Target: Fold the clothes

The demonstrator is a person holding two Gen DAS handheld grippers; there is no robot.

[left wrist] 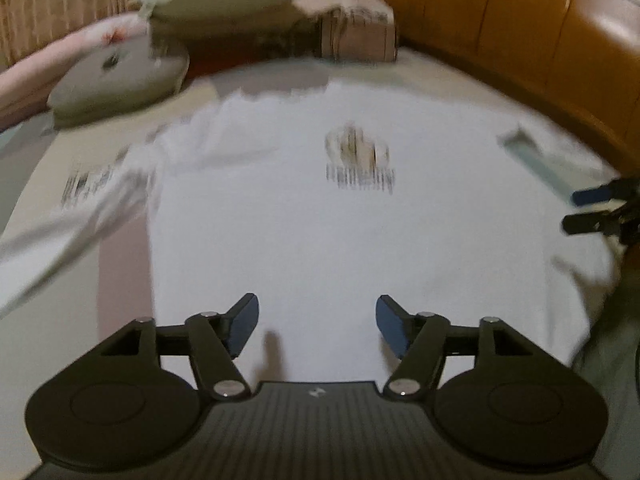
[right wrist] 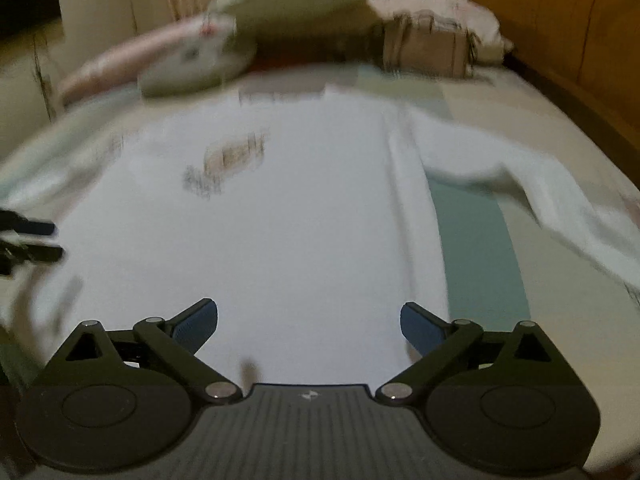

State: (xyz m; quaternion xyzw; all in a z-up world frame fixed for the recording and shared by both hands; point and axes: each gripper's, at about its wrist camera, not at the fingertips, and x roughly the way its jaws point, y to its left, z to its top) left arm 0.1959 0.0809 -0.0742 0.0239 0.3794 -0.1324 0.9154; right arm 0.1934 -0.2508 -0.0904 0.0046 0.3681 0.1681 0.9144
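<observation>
Both grippers released over the spread shirt.
Left gripper [left wrist: 317, 326] and right gripper [right wrist: 309, 328] have fingers apart, grasping nothing; the white shirt [left wrist: 320, 232] lies flat on the bed [right wrist: 560, 152], sleeves out. Likely next: pinch a sleeve and fold inward.

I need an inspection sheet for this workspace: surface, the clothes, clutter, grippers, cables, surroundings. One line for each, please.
Surface: bed with pale patterned sheet.
Job's things: white shirt spread flat, print facing up, sleeves spread out to both sides; no fold seen.
Clutter: pillows and folded bedding at far end.
Grippers: left gripper open, nothing between its jaws; right gripper open wide, nothing held.
Cables: nothing seen.
Surroundings: wooden panel beside bed, curtain behind; pictures blurred.
</observation>
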